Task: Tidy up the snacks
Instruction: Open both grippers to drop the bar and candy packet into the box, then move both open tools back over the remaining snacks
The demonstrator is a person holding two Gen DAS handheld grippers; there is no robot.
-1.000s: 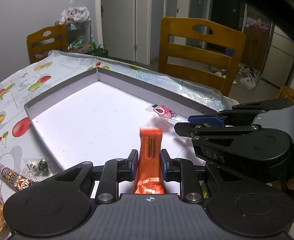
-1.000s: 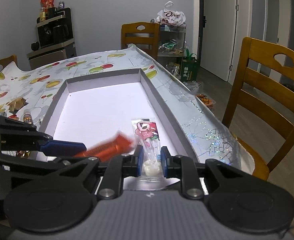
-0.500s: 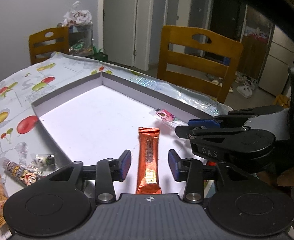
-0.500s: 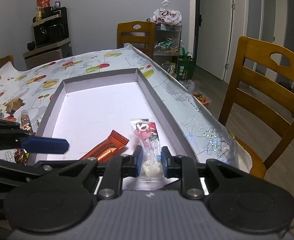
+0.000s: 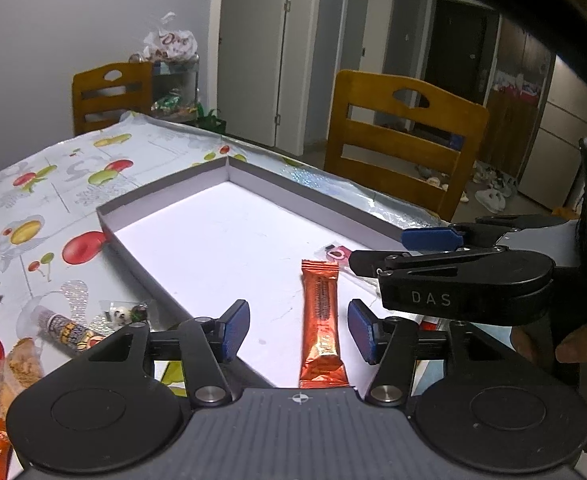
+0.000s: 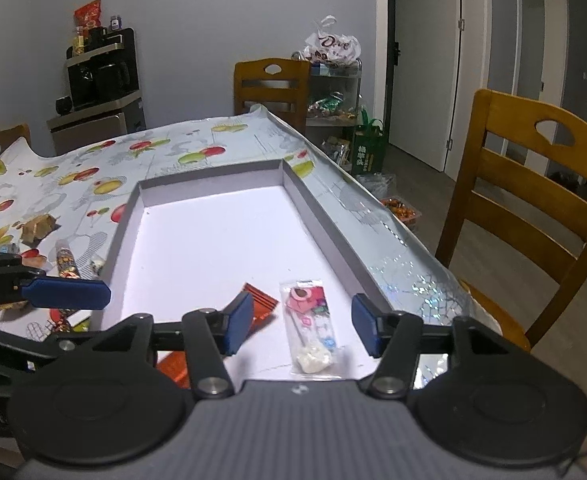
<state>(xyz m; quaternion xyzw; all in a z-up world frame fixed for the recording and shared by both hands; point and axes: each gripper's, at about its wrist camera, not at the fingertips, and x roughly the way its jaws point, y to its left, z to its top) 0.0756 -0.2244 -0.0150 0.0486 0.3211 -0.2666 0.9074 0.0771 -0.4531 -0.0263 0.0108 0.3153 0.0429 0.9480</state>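
Observation:
An orange snack bar (image 5: 320, 322) lies flat on the white floor of a shallow grey tray (image 5: 165, 196). My left gripper (image 5: 299, 330) straddles the bar, its jaws opening, pads clear of the wrapper. A clear packet with a pink cartoon print (image 6: 309, 326) lies near the tray's right wall (image 6: 325, 220). Around this packet my right gripper (image 6: 302, 330) stands with jaws opening and pads apart from it. The right gripper (image 5: 433, 240) also shows at the right of the left wrist view, over the pink packet (image 5: 335, 252). The orange bar (image 6: 259, 306) peeks out behind the right gripper's left finger.
Loose snacks lie on the fruit-print tablecloth left of the tray: a striped tube (image 5: 63, 328), a small clear packet (image 5: 127, 312), gold wrappers (image 6: 37, 226). Wooden chairs (image 5: 401, 140) stand at the table's far side and right edge (image 6: 533, 208). A hand (image 5: 565, 340) holds the right gripper.
Both grippers have let go: the left released the orange bar and drew back a little, the right opened off the pink packet. Both snacks now rest on the tray floor.

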